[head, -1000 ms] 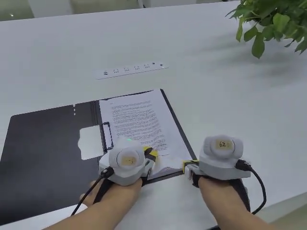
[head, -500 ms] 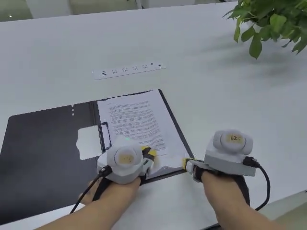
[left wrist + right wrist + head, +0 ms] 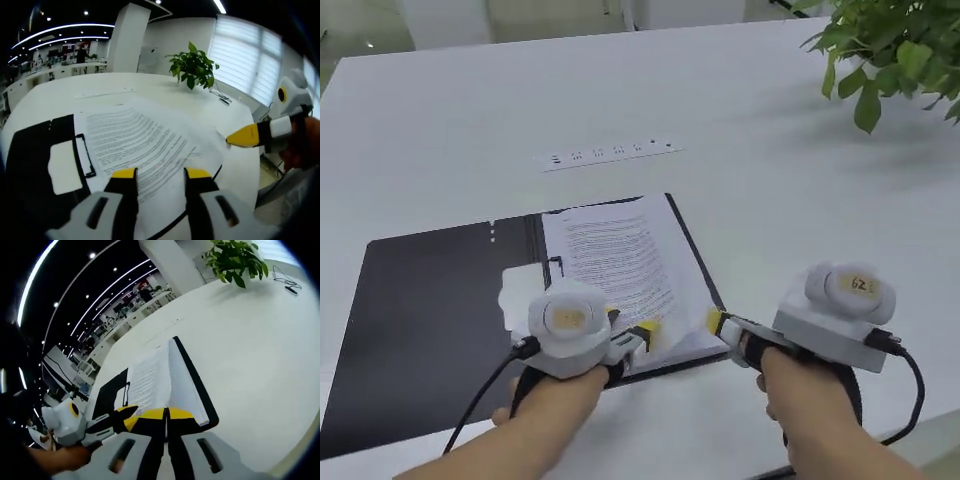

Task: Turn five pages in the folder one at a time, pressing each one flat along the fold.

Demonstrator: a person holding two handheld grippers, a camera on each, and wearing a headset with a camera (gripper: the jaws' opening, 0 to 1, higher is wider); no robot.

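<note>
My left gripper (image 3: 161, 174) has its jaws set moderately apart, with nothing held between the yellow tips. It hovers low over the near edge of the pages (image 3: 620, 255), and printed text shows through the gap in the left gripper view. I cannot tell whether the tips touch the paper.

My right gripper (image 3: 166, 415) has its jaws pressed together, with only a thin dark seam between the yellow tips. It points at the near right corner of the folder (image 3: 430, 300), just beside the edge of the stack. I cannot tell whether a sheet is caught in it. In the left gripper view the same closed yellow tip comes in from the right, close to the corner of the top sheet, which looks slightly wavy there.

The folder lies open and flat on the white table (image 3: 770, 150), right in front of me. Its black left cover carries a white patch (image 3: 62, 165), and a dark clip (image 3: 85, 155) runs along the fold. The pages sit on the right half, text side up. In the right gripper view the stack's right edge shows as a white band above the black cover's rim.

Each gripper is held by a hand, and a black cable (image 3: 485, 395) trails from the left one toward me. Beyond the folder, well apart from it, a white socket strip (image 3: 610, 153) lies on the table. A leafy green plant (image 3: 890, 50) stands at the far right corner.
</note>
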